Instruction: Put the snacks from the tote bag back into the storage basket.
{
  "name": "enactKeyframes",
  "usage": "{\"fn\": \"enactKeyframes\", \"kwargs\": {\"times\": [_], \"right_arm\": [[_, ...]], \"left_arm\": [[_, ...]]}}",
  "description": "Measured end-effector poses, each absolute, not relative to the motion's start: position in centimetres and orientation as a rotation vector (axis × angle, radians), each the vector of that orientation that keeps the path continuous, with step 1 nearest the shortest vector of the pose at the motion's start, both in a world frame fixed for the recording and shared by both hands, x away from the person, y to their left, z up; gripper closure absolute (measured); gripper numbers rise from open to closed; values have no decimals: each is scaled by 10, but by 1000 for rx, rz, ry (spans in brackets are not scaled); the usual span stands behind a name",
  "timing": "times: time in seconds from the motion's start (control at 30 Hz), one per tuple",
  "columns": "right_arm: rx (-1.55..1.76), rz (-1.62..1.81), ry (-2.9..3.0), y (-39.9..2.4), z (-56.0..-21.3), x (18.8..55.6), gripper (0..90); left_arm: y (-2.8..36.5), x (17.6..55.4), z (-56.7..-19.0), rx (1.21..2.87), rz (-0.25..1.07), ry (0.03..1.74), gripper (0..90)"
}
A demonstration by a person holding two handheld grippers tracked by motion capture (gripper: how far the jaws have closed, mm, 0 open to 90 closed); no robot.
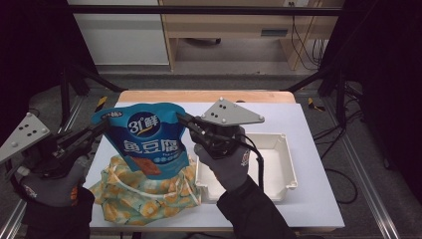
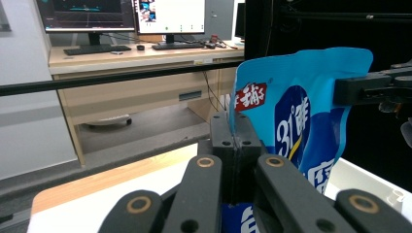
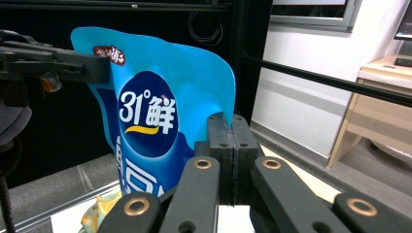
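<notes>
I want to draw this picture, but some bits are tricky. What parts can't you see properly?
- Bottom of the blue snack bag: in both gripper views the black jaws cover it.
- Yellow patterned cloth bag: high view, the blue bag hangs in front of its middle, so its inside is hidden.
- White tray: high view, the right gripper and gloved hand cover its left part.
- Small print on the blue bag: too small in the high view.
</notes>
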State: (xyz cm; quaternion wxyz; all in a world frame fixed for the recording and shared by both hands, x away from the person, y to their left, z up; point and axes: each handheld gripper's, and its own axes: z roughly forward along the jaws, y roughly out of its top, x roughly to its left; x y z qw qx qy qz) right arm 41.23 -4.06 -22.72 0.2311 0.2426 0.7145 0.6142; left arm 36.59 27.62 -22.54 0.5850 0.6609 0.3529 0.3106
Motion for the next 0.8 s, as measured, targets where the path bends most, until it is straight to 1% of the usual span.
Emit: {"fn": "enactKeyframes", "kwargs": {"times": [0.63, 0.7, 0.8], "right_arm": [[691, 1669, 1921, -71, -222, 407, 900], [697, 1667, 1917, -74, -222, 407, 900], [702, 1662, 1911, -78, -222, 406, 900]], "left_arm": [[248, 371, -218, 1562, 705, 770, 900], [245, 373, -218, 1559, 718, 755, 900], [240, 374, -218, 1567, 702, 759, 900]]}}
